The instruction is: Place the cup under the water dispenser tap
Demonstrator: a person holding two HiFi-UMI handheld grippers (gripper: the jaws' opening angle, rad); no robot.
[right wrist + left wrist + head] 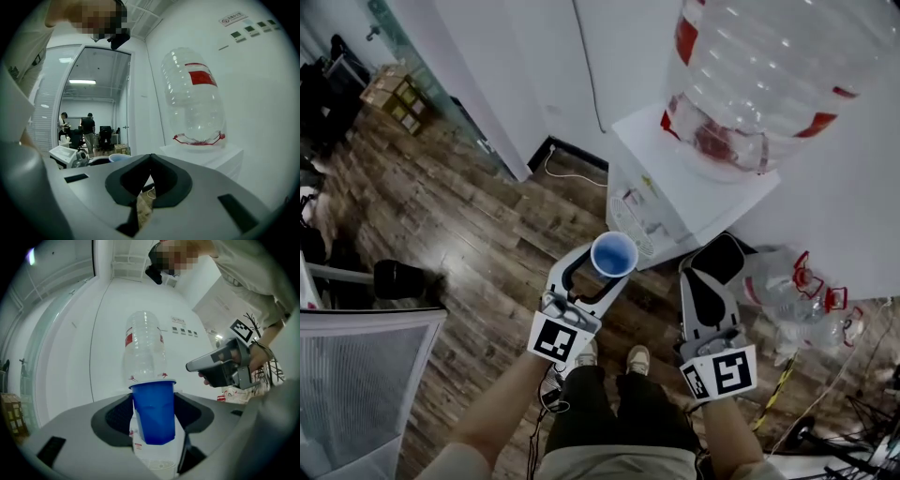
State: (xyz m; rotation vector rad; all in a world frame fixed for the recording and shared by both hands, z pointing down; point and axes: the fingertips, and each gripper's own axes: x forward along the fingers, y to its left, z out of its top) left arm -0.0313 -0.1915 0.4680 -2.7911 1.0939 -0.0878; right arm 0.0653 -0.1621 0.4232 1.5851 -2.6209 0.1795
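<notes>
Pinched between my left gripper [153, 401] jaws, the blue cup [154, 423] stands upright before the water dispenser [661, 211], not yet under its tap. Right gripper [149, 157] is pressed together, empty. I'd keep the cup level and approach squarely.

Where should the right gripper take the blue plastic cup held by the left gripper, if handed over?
On the blue plastic cup, the bare wall just under the rim, approached level from the side opposite the left gripper. The cup stands upright, those jaws cover its lower wall, and it widens upward, so it likely won't slip. Open the shut right gripper first.
</notes>
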